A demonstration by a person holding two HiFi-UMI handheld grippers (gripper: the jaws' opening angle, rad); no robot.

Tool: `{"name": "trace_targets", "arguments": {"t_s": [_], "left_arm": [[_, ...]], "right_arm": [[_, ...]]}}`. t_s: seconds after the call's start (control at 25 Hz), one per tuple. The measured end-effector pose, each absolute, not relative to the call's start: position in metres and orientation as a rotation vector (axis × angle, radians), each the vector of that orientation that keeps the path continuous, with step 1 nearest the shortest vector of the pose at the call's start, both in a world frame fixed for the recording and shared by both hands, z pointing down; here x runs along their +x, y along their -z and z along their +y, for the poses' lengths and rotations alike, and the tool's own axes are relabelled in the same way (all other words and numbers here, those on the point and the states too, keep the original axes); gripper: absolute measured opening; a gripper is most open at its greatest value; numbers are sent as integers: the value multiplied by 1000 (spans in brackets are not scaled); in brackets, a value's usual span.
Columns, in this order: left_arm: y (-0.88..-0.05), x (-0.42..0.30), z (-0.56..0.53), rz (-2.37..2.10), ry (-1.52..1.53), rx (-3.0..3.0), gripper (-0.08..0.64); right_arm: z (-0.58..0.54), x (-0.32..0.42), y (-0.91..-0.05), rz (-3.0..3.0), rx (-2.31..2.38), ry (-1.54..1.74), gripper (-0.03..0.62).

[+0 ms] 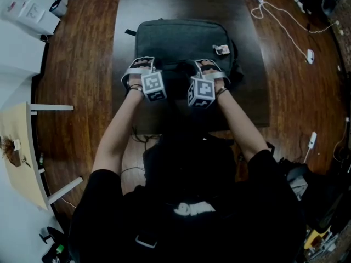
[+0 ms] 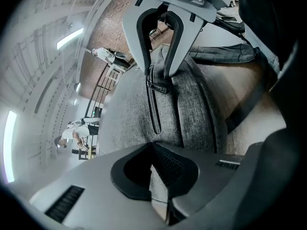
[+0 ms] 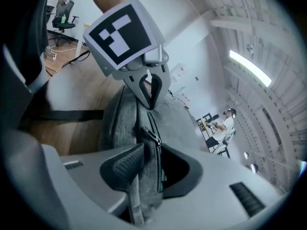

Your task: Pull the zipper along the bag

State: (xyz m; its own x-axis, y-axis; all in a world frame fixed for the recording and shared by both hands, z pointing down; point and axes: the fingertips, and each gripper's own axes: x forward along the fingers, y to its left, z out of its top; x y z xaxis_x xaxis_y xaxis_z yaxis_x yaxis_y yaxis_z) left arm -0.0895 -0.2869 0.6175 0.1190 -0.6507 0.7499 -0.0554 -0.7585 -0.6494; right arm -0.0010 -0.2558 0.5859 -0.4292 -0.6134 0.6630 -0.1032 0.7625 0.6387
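Observation:
A grey fabric bag [image 1: 181, 37] lies on a dark table top [image 1: 252, 97], with both grippers at its near edge. My left gripper [image 1: 143, 66] is shut on a fold of the bag's fabric; in the left gripper view a grey wedge of cloth sits pinched between its black pads [image 2: 158, 181]. My right gripper [image 1: 207, 66] faces it across the zipper. Its jaws [image 3: 148, 171] stand open around the bag's ridge [image 3: 170, 116], one pad against the cloth and a dark gap at the other. The zipper pull [image 3: 149, 136] lies just beyond them, free, and hangs beside the zipper line [image 2: 157, 87].
A small tag [image 1: 221, 49] is clipped at the bag's far right corner. White cables [image 1: 285, 21] run over the wooden floor at the right. A pale table [image 1: 22, 152] stands at the left. People work at desks far off [image 3: 225, 121].

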Motion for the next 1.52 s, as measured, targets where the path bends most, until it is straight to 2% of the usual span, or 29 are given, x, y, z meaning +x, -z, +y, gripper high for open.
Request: {"name": "trace_targets", "arguments": {"t_s": [0.12, 0.24, 0.4, 0.56, 0.68, 0.8, 0.92, 1.0, 1.04, 1.08, 1.32, 1.36, 1.44, 1.52], "left_arm": [[-618, -90, -287, 680, 1696, -1935, -3], [-614, -87, -285, 692, 1684, -1961, -3], [-614, -86, -285, 692, 1677, -1960, -4], [-616, -90, -284, 683, 1691, -1931, -3], [-618, -92, -285, 679, 1697, -1932, -3], [-619, -90, -287, 681, 1675, -1931, -3], [-616, -88, -286, 690, 1661, -1951, -3], [-615, -88, -285, 694, 1669, -1957, -3], [-615, -89, -286, 691, 1674, -1953, -3], [-615, -90, -286, 688, 1677, -1950, -3], [-615, -88, -286, 694, 1664, -1959, -3], [-616, -88, -286, 692, 1666, -1958, -3], [-617, -88, -285, 687, 1671, -1958, -3], [-616, -88, -285, 689, 1669, -1960, -3]], "right_arm": [[-252, -1, -573, -2006, 497, 566, 146], [-252, -15, -570, -1997, 432, 625, 151], [-243, -36, -586, -1981, 290, 600, 212], [-241, -42, -593, -1951, 220, 555, 213], [-240, -43, -594, -1939, 165, 508, 186], [-242, -39, -587, -1960, 175, 476, 114], [-243, -34, -583, -1967, 201, 476, 114], [-245, -23, -587, -1950, 235, 498, 82], [-247, -18, -588, -1949, 264, 512, 25], [-250, -14, -587, -1958, 290, 520, 11], [-267, -7, -579, -2039, 477, 436, 27], [-271, -4, -579, -2053, 513, 398, 52], [-272, -2, -579, -2097, 545, 284, 59], [-267, -6, -580, -2125, 529, 187, 108]]}}
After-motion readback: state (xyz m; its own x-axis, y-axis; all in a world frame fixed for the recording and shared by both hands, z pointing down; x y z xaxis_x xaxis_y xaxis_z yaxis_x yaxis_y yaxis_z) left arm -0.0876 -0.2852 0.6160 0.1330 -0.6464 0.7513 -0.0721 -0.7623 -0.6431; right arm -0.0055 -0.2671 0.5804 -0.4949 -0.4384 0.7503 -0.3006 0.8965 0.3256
